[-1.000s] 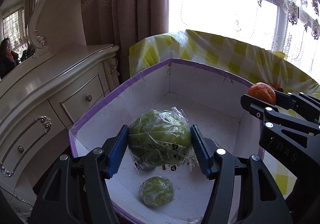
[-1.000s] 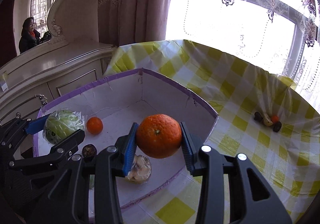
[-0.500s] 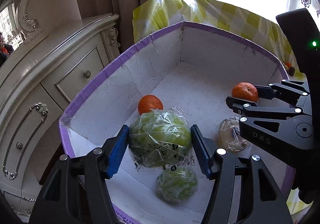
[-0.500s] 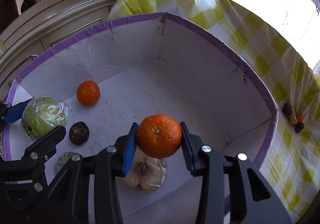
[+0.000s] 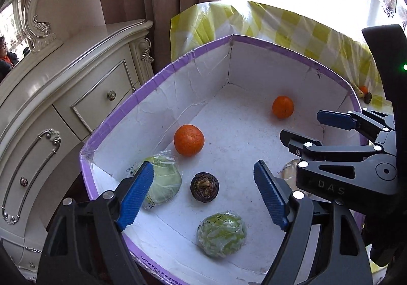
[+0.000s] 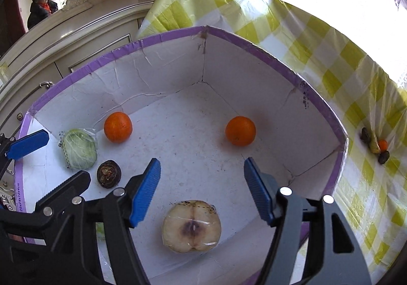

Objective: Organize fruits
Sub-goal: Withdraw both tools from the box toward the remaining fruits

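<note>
Blue-padded jaws of both grippers wide, empty.

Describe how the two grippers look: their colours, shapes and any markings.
Both are black, angular plastic frames with silver screw heads. Each finger ends in a blue ribbed pad. The left gripper fills the bottom of its own view. The right gripper, seen from the side, carries embossed letters "DAS" and a small green light on its tall black body. No cables or sleeves show.
</note>
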